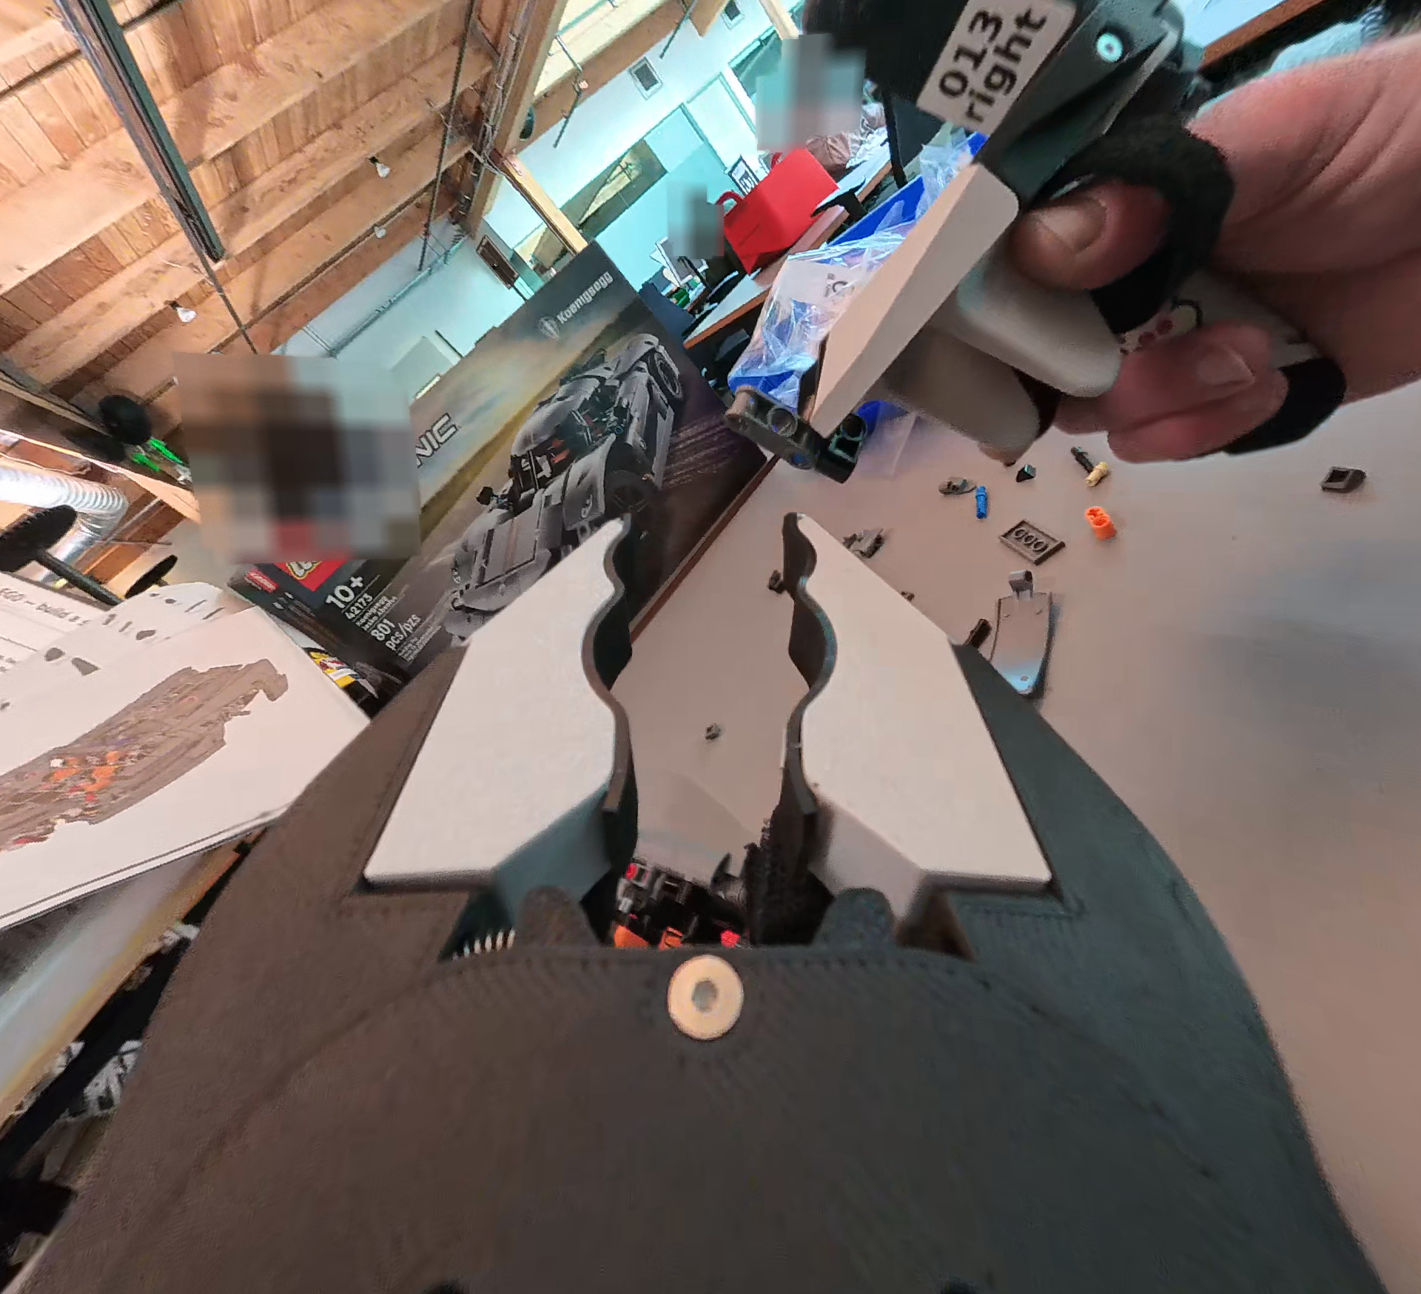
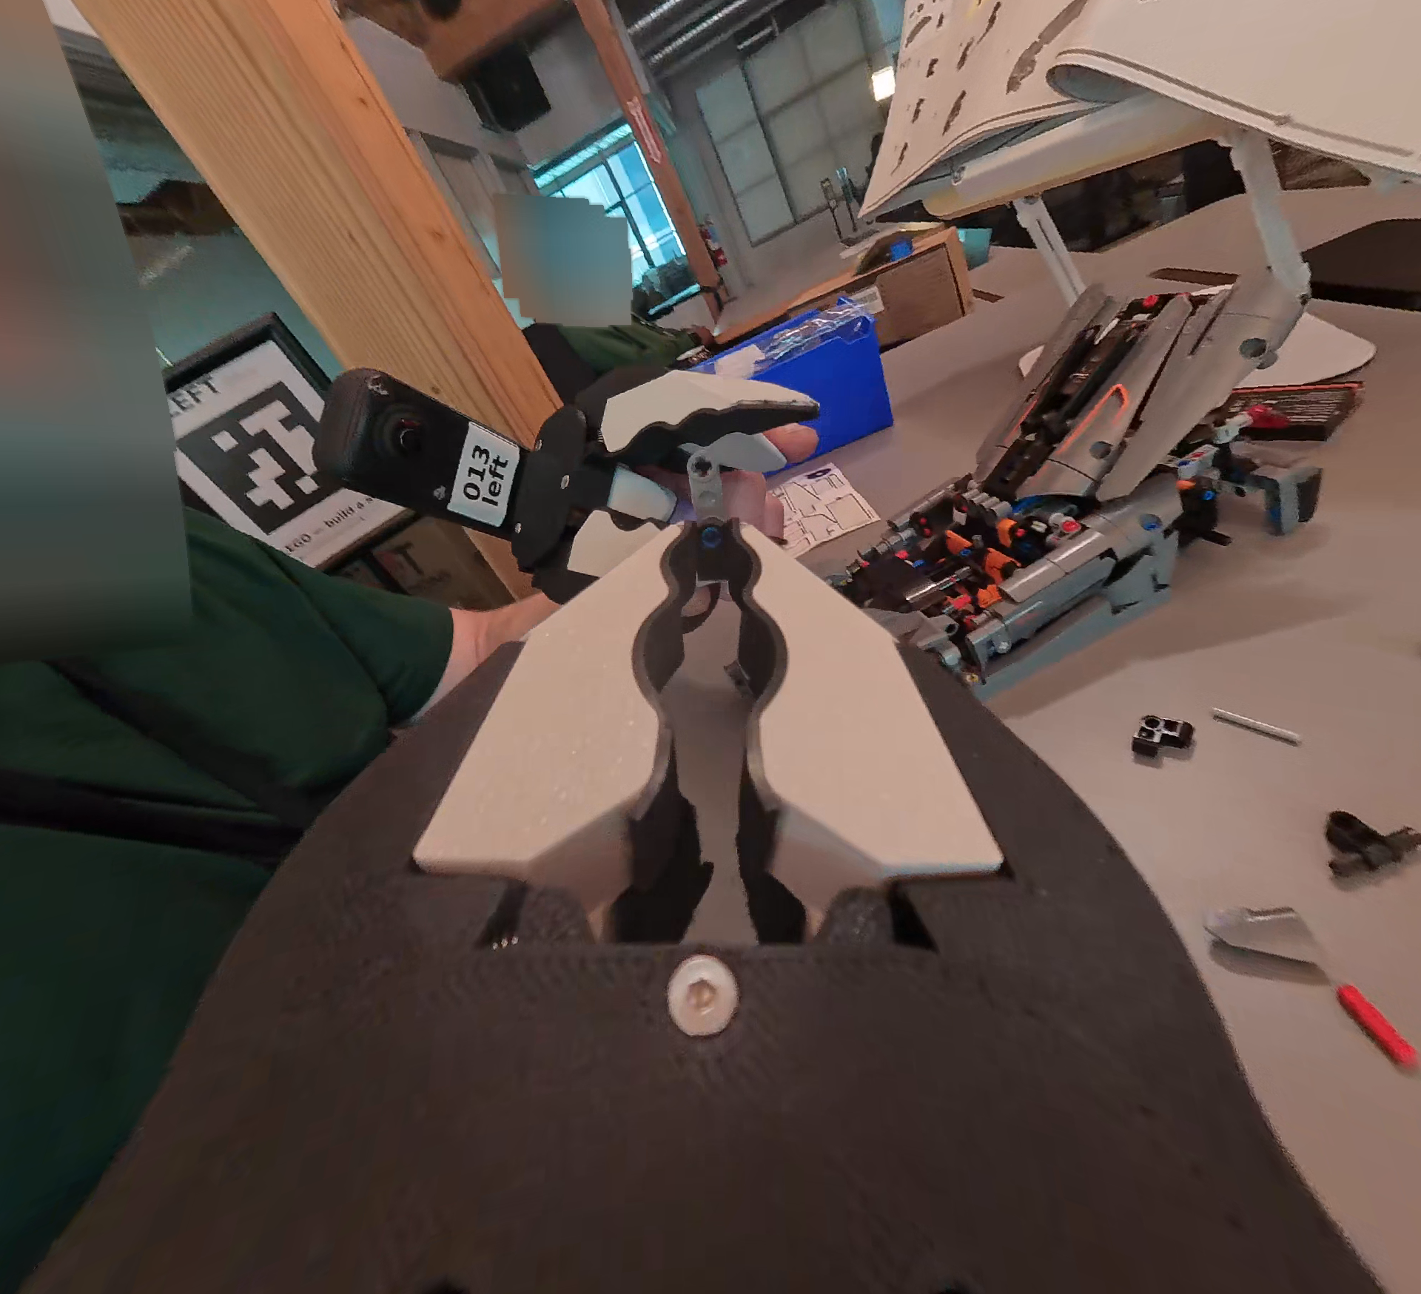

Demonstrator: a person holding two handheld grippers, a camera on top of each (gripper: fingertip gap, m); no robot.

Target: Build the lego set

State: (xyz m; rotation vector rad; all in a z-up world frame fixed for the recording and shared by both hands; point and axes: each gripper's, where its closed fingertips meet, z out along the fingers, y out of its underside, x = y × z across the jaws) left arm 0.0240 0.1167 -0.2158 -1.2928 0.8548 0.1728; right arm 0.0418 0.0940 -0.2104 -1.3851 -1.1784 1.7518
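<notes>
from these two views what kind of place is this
Probably a shared workshop or lab: exposed timber ceiling beams, long grey worktables, and a blue plastic parts bin beside a half-built grey toy car.

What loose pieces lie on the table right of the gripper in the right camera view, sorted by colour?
Black: 2, a connector and a hooked piece
Grey: 2, a thin rod and a curved panel
Red: 1, a stick
Total: 5
Not counted: the small beam held in the right gripper.
</notes>
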